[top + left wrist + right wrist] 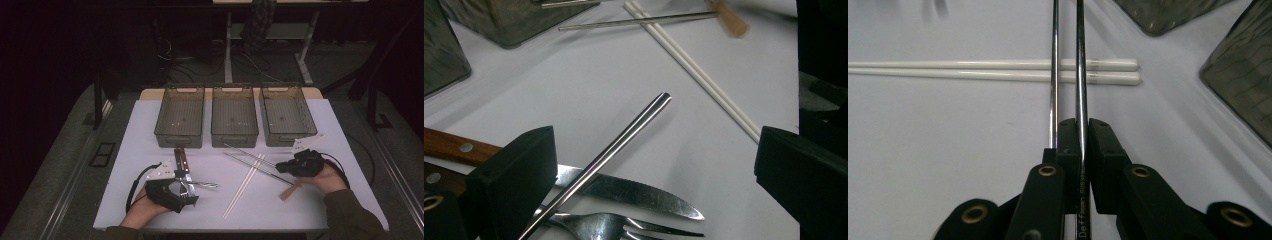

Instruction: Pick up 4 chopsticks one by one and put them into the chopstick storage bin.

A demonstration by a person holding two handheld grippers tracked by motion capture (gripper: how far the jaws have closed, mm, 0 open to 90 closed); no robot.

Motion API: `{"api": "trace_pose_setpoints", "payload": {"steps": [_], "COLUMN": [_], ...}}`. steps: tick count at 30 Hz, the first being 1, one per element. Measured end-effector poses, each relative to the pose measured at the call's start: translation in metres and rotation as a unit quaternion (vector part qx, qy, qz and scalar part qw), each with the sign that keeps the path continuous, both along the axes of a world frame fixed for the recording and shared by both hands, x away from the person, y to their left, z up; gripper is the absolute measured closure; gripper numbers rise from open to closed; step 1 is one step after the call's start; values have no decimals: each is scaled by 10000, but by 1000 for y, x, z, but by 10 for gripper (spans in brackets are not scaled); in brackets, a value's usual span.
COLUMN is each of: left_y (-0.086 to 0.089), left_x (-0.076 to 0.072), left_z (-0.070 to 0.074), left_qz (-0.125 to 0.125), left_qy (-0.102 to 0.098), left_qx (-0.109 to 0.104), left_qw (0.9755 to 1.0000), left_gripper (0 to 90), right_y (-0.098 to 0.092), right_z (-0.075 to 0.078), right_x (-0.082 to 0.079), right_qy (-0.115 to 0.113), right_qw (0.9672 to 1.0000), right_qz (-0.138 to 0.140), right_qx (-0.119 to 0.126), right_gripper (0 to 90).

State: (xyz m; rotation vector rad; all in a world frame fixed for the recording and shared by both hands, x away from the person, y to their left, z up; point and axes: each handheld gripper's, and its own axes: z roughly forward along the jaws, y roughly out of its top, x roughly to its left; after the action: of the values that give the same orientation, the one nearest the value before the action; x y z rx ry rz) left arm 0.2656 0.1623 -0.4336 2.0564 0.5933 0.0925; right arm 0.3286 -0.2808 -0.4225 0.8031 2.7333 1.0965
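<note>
My right gripper [281, 165] [1081, 123] is shut on a steel chopstick [1080, 60] [255, 160] that runs away from the jaws and over a pair of white chopsticks [998, 70] [245, 186]. A second steel chopstick [1053, 75] lies just to the left of the shut jaws, outside them. My left gripper [187, 193] [656, 150] is open low over a small heap of cutlery: a wooden-handled knife [634, 192] [181, 161], a fork [609, 227] and a slim steel handle [644, 117] [206, 184] lying across them.
Three grey bins [179, 131] [234, 135] [311, 120] stand in a row at the back of the white table [150, 130]. A short wooden piece [290, 191] [731, 20] lies under the right hand. Dark floor surrounds the table.
</note>
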Motion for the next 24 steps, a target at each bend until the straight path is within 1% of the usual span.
{"api": "trace_pose_setpoints", "payload": {"steps": [2, 11, 16, 18, 21, 24], "left_y": [0, 1, 2, 3, 5, 7], "left_x": [0, 1, 2, 2, 4, 5], "left_z": [0, -2, -3, -4, -5, -6], "left_qz": [-11, -46, -27, -41, -12, 11], "left_qy": [-1, -68, -86, -66, -90, -103], "left_qx": [-4, 12, -26, -27, 14, 28], "left_qw": [10000, 10000, 10000, 10000, 10000, 9999], "left_gripper": [22, 18, 10, 0, 0, 0], "right_y": [-2, -4, -3, -1, 4, 10], "right_z": [3, 13, 20, 23, 26, 29], "right_x": [-1, -7, -10, -10, -9, -8], "right_qy": [-7, -67, -136, -158, -179, -184], "right_qw": [10000, 9996, 9990, 9986, 9980, 9979], "right_qz": [29, 85, 48, 37, 23, -25], "right_qx": [83, 251, 432, 505, 598, 624], "right_gripper": [844, 843, 842, 843, 843, 843]}}
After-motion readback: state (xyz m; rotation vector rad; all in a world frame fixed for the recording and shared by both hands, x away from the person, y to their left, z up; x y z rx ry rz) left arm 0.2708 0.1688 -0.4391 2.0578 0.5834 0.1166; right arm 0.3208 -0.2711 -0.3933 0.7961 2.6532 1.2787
